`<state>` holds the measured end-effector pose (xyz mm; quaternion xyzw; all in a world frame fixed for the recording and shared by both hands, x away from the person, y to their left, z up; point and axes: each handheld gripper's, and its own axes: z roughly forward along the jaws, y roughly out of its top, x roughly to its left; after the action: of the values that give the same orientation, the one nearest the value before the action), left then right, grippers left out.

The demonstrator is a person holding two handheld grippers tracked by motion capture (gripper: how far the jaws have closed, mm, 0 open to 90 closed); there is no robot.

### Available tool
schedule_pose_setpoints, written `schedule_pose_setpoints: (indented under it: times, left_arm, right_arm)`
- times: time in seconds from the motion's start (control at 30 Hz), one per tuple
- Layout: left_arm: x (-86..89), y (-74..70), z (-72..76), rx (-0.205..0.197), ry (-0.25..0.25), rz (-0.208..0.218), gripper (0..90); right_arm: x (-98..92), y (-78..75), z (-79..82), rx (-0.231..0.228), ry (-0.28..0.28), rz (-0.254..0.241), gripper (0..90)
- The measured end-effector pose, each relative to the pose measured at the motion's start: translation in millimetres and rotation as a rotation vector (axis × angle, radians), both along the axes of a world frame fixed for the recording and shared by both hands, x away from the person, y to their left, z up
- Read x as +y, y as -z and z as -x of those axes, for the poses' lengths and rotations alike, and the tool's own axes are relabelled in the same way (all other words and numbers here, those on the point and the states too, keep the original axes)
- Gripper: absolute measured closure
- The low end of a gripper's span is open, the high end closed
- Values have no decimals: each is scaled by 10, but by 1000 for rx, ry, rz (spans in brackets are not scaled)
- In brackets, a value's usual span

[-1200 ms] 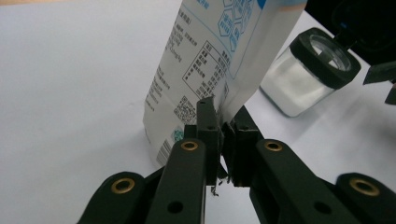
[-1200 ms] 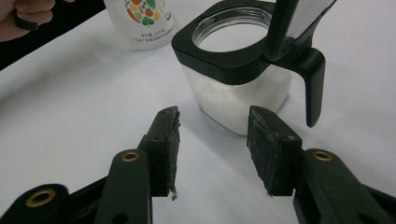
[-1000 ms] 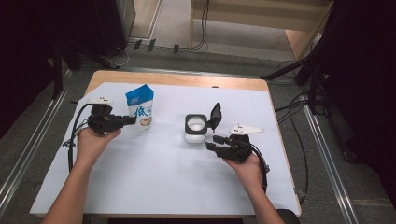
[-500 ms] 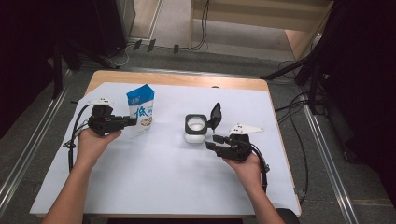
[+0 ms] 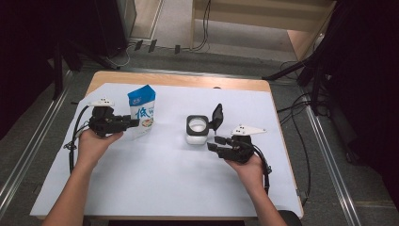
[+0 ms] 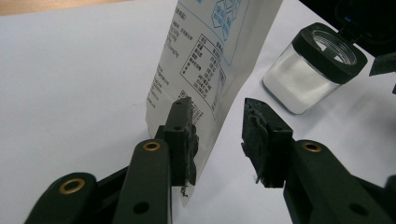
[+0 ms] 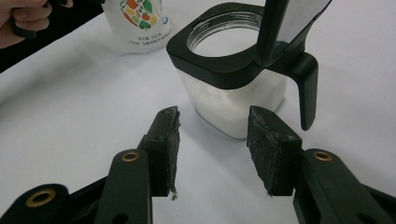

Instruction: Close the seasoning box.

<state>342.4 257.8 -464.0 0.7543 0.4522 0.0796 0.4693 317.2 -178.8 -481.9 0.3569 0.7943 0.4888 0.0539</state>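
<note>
Here the left gripper sits near the table's left edge, level with the standing pouch, and its jaws have just been opening. In the left gripper view the pouch's lower edge stands between them: the left pad lies against the printed side or just off it, I cannot tell which, while the right pad stands clear with a plain gap, so nothing is clamped. The pouch stands upright on the white sheet that covers the table, in the rear left part, its blue top toward the far edge.

Near the middle of the table, a bit right of centre, stands the jar, a clear square one with a black collar and white powder inside. Its black flip lid is hinged up and open on the jar's right side. In the right gripper view the jar sits just beyond the jaws, and the lid rises at its right with a black tab hanging down.

The right gripper lies just in front of the jar on its right side, toward the table's right edge, jaws pointing at the jar. They are parted with bare sheet between them, and the pads touch nothing. The jar and pouch stand well apart.

Both hands hold their grippers low over the sheet, the left hand and the right hand.
</note>
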Motion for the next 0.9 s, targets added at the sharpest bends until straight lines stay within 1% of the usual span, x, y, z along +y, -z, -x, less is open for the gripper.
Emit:
schedule_pose_setpoints:
  times: [0.03,0.13,0.17,0.3,0.33,0.4,0.43,0.47,0.5,0.53,0.57,0.6,0.63,0.67,0.7,0.73,0.8,0.83,0.87,0.9]
  left_arm:
    - [-1,-1,1,-2,1,1,627]
    - [-2,-18,20,-6,11,-15,590]
    - [-4,-22,27,-4,17,-13,571]
    - [-10,-46,58,-1,22,-37,510]
    - [-11,-50,66,1,29,-30,501]
    - [-7,-66,85,-1,28,-36,482]
    - [-11,-68,94,-7,23,-37,473]
    - [2,-77,113,-5,33,-40,465]
    - [5,-78,123,-7,31,-40,457]
    - [15,-82,138,-11,29,-45,454]
    - [20,-80,145,-10,32,-41,451]
    - [31,-83,153,-10,30,-49,447]
    - [41,-82,161,-10,30,-46,444]
    - [49,-81,171,-7,27,-43,440]
    - [63,-83,180,-2,29,-48,438]
    - [72,-79,192,-5,27,-49,434]
    - [94,-78,212,-4,24,-53,432]
    - [106,-72,220,-6,22,-50,431]
    - [116,-68,230,-3,14,-54,427]
    - [133,-66,239,-4,14,-66,421]
  right_arm:
    - [-1,0,-1,-1,0,-1,551]
    - [-12,-3,-6,-1,6,1,553]
    - [-21,-7,-11,-2,9,-1,553]
    - [-68,-28,-32,-8,22,-3,563]
    - [-75,-34,-32,-2,24,-2,567]
    - [-93,-42,-46,-14,28,8,582]
    - [-104,-45,-51,-13,32,5,587]
    - [-111,-45,-58,-15,34,2,596]
    - [-129,-47,-71,-20,36,1,610]
    - [-134,-50,-73,-15,42,1,619]
    - [-140,-54,-88,-15,43,5,627]
    - [-143,-60,-93,-11,45,11,636]
    - [-147,-63,-108,-24,45,16,647]
    - [-152,-70,-116,-19,54,19,661]
    - [-160,-70,-137,-26,55,18,668]
    - [-168,-74,-152,-17,62,15,675]
    - [-184,-78,-184,10,74,-12,714]
    - [-189,-84,-197,21,80,-34,731]
    - [-192,-93,-209,27,80,-52,744]
    - [-191,-99,-221,20,84,-54,760]
